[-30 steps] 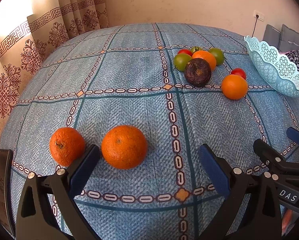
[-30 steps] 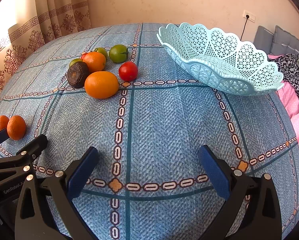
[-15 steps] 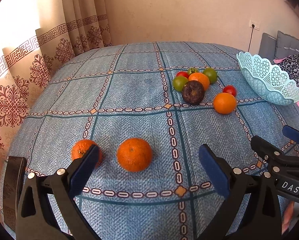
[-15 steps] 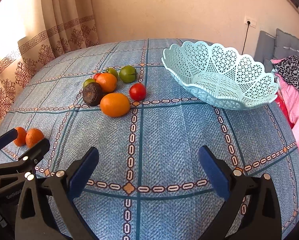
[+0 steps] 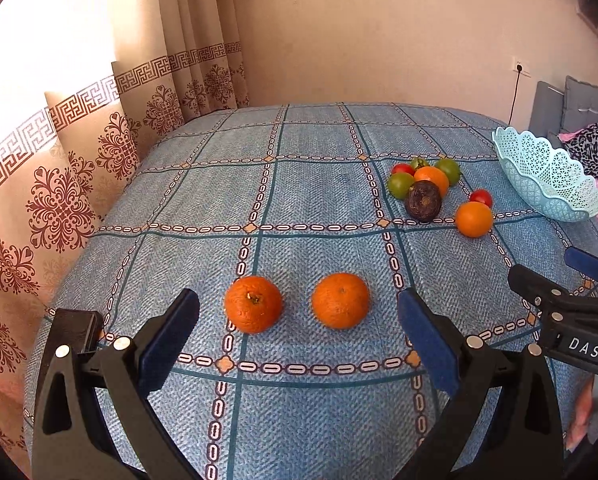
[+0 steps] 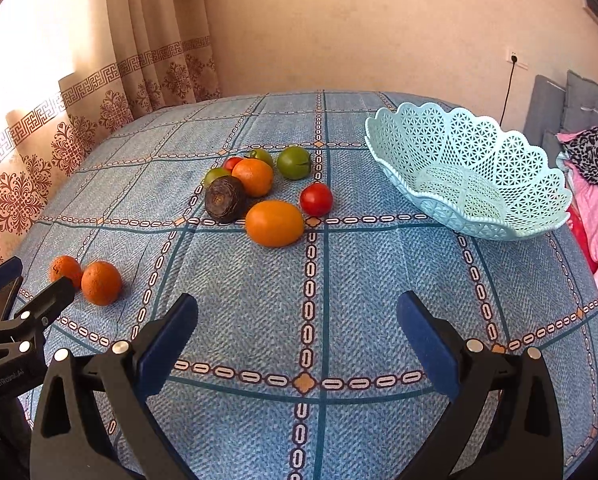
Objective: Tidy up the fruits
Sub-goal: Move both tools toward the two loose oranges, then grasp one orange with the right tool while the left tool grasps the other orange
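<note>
Left wrist view
- Left tongs (image 5: 298, 330): spread wide, nothing held, above the cloth (image 5: 319, 200).
- Stemmed orange (image 5: 253, 304): just ahead, inside the gap, nearer the left finger (image 5: 167, 338); touches neither.
- Second orange (image 5: 340, 300): just ahead, inside the gap, nearer the right finger (image 5: 429, 344); apart from its neighbour.
- Fruit cluster (image 5: 429, 188): far ahead, to the right.
- Basket (image 5: 547, 180): far right, beyond the cluster, nothing seen inside.
- Right tongs (image 5: 571, 280): at the right edge.

Right wrist view
- Right tongs (image 6: 297, 330): spread wide, nothing held; only cloth (image 6: 379, 280) between the fingers.
- Large orange (image 6: 274, 223): ahead, slightly left of centre.
- Red tomato (image 6: 316, 199): just behind it.
- Dark fruit (image 6: 224, 199), small orange (image 6: 253, 177), green fruits (image 6: 294, 163): further ahead, left.
- Basket (image 6: 467, 176): ahead, right, empty.
- Two oranges (image 6: 101, 283): far left, beside the left tongs (image 6: 19, 292).
</note>
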`<state>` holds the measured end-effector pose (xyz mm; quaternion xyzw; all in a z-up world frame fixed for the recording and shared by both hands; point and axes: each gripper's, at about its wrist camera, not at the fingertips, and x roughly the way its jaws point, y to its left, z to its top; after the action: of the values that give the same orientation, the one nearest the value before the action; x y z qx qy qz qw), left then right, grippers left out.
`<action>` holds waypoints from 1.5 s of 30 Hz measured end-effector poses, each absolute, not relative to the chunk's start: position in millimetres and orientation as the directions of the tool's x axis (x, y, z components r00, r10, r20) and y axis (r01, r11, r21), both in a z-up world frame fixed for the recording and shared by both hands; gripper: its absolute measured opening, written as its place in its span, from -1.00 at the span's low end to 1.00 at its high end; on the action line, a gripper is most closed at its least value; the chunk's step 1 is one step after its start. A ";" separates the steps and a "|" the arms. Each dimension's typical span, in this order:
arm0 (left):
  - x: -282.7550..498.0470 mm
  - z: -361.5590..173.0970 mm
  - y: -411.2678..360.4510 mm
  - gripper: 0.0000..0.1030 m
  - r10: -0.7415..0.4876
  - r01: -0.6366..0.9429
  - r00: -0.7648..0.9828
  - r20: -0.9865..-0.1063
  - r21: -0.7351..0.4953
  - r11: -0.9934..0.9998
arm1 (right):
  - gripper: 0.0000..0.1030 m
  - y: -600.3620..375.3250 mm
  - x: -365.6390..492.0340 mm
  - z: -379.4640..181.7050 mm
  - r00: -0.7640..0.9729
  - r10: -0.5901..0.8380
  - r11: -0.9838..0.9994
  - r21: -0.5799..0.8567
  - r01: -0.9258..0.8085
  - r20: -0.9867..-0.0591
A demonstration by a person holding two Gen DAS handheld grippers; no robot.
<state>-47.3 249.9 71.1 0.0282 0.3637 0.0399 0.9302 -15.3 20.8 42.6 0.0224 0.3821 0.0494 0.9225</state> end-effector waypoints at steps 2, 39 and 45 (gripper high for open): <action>-48.9 68.9 256.5 0.95 0.086 -0.054 0.723 -0.686 0.068 0.996 | 0.91 26.7 -13.9 41.7 0.697 0.124 0.992 0.085 -0.090 -0.706; -66.3 48.1 340.8 0.95 0.217 -0.153 0.664 -0.715 0.154 0.976 | 0.22 173.2 2.6 25.0 0.527 0.347 0.904 0.126 -0.409 -0.776; -62.2 46.6 337.0 0.95 0.192 -0.141 0.662 -0.725 0.131 0.981 | -0.12 170.3 -0.8 24.1 0.528 0.363 0.900 0.141 -0.413 -0.768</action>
<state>-62.2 337.0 46.6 0.0319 0.4010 0.0913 0.9109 -0.8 170.3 24.1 -0.0292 0.4321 0.2220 0.8736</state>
